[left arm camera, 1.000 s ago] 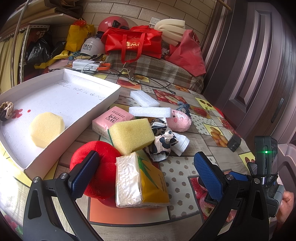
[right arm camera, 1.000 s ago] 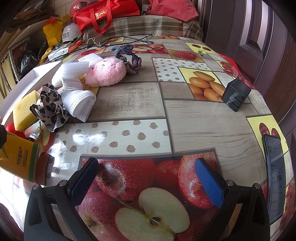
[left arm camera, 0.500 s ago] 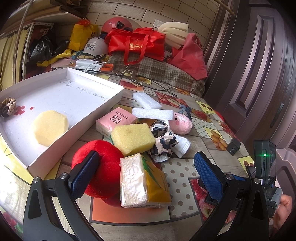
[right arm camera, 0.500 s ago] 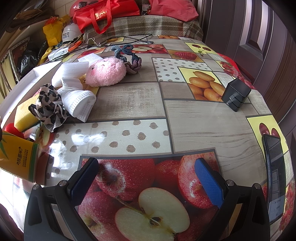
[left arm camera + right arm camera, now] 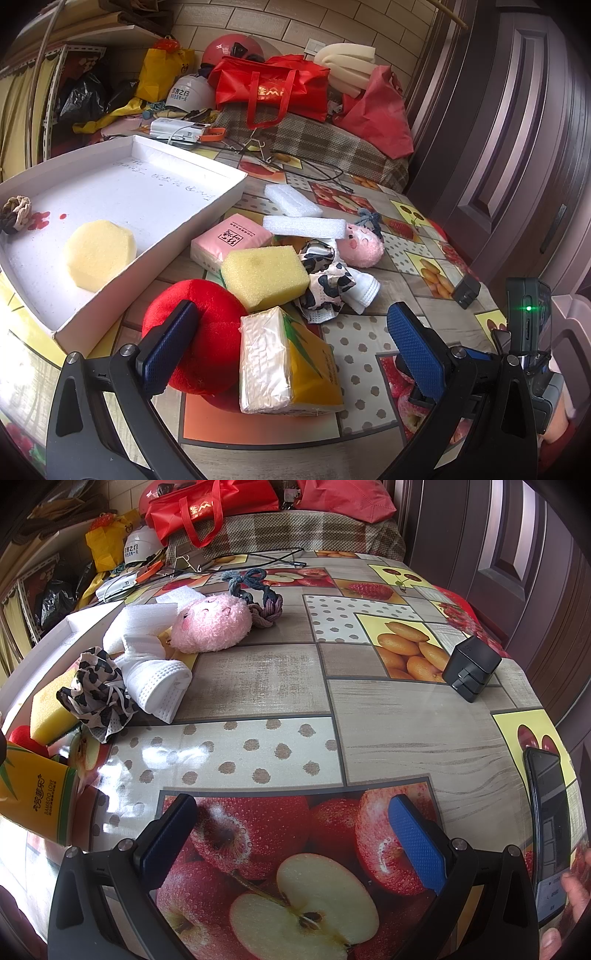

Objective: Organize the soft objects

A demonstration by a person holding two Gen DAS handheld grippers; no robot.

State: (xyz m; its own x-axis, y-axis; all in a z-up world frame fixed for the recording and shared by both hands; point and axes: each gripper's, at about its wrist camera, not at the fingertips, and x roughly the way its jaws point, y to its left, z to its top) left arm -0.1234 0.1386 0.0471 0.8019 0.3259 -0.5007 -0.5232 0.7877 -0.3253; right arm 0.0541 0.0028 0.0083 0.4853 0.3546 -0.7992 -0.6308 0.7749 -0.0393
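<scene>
Far ahead of the gripper, a red bag point(image 5: 271, 90) lies on a checked blanket point(image 5: 325, 147). Just left of it stand a white helmet point(image 5: 190, 92) and a yellow bag point(image 5: 162, 72). On the fruit-patterned tabletop point(image 5: 388, 716), ahead and to the right, sits a small black charger point(image 5: 471, 668). A phone point(image 5: 548, 823) lies at the far right edge.

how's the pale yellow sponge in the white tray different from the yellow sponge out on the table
The pale yellow many-sided sponge lies flat inside the white tray; the brighter yellow rectangular block sponge sits outside it, tilted, propped on the pile beside the red plush. The tray sponge lies alone; the block touches its neighbours. Both are porous foam, and neither is gripped.
</scene>
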